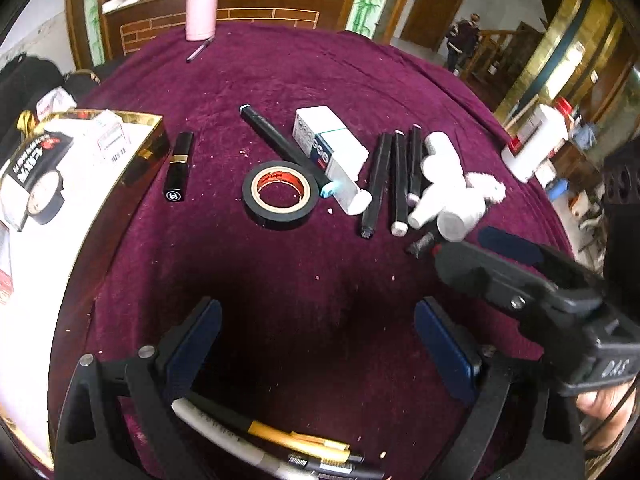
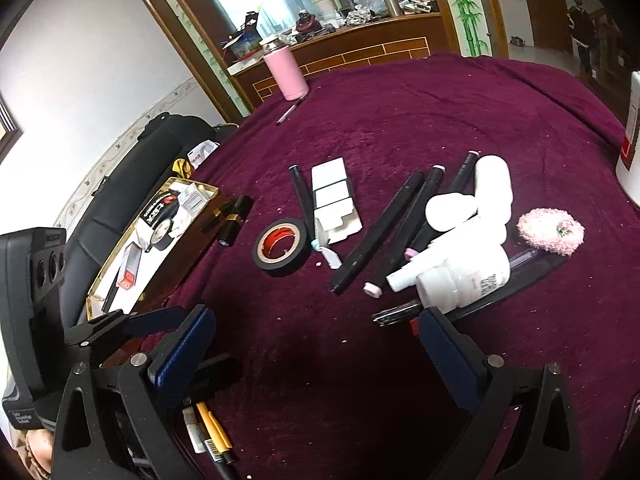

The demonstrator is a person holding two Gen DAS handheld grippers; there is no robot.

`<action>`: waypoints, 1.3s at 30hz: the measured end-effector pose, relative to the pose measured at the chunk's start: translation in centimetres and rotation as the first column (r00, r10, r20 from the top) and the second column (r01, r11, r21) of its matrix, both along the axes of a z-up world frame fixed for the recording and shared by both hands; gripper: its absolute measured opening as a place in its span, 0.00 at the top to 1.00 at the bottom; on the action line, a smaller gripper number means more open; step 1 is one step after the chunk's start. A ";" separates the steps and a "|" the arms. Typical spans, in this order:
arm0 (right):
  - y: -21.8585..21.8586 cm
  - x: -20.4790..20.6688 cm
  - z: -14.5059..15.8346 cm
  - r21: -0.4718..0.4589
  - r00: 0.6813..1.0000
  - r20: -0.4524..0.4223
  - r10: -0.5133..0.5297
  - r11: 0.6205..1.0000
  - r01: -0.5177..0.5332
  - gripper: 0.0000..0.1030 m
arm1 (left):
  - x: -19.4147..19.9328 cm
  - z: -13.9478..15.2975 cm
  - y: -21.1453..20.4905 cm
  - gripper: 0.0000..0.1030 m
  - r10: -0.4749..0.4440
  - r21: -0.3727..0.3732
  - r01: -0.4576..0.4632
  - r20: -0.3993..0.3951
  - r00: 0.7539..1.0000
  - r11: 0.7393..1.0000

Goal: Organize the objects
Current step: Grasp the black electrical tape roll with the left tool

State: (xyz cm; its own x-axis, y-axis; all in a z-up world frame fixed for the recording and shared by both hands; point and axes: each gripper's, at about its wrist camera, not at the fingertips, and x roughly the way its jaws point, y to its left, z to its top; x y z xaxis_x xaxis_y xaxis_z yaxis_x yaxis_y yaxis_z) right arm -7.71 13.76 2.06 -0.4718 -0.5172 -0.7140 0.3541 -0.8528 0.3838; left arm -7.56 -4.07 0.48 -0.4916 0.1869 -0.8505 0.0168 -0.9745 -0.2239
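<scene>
On the maroon cloth lie a black tape roll (image 1: 280, 194) (image 2: 282, 249), a black lipstick (image 1: 179, 172) (image 2: 234, 220), a white box (image 1: 328, 148) (image 2: 334, 200), black markers (image 1: 396, 180) (image 2: 376, 232) and white bottles (image 1: 444, 184) (image 2: 464, 276). A pink puff (image 2: 550, 232) rests beside the bottles. My left gripper (image 1: 320, 344) hovers open and empty over bare cloth, short of the tape. My right gripper (image 2: 314, 350) (image 1: 476, 250) is open and empty too. Its right finger sits close to the nearest bottle and a small black tool (image 2: 396, 314).
A gold-rimmed tray (image 1: 148, 148) (image 2: 96, 292) with packets stands at the left. Several pens (image 1: 296, 440) (image 2: 212, 428) lie at the near edge under the left gripper. A pink flask (image 1: 202, 8) and a pen (image 1: 199, 51) are at the far side. A white jug (image 2: 632, 140) stands at the right.
</scene>
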 end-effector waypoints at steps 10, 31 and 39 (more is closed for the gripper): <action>2.2 -1.5 0.0 0.015 0.998 -0.002 -0.061 0.998 0.061 0.00 | -3.1 -1.2 0.7 0.06 0.045 -0.057 -0.045 -0.011 0.999 0.997; 2.9 -2.7 -0.7 0.014 0.996 0.024 -0.081 0.997 0.081 0.00 | -7.4 -3.7 -4.0 0.10 0.252 -0.132 -0.253 -0.026 0.967 0.958; 2.8 -2.8 -0.9 0.014 0.996 0.035 -0.085 0.996 0.085 0.00 | -7.6 -3.9 -3.4 0.61 0.195 -0.092 -0.197 -0.032 0.980 0.976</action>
State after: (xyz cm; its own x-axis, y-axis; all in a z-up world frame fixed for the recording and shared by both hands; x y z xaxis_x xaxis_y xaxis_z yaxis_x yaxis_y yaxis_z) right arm -10.53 16.55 1.14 -0.4880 -0.4674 -0.7371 0.2666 -0.8840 0.3840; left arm -15.12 -7.48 -3.45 -0.5301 0.0046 -0.8479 0.2053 -0.9695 -0.1336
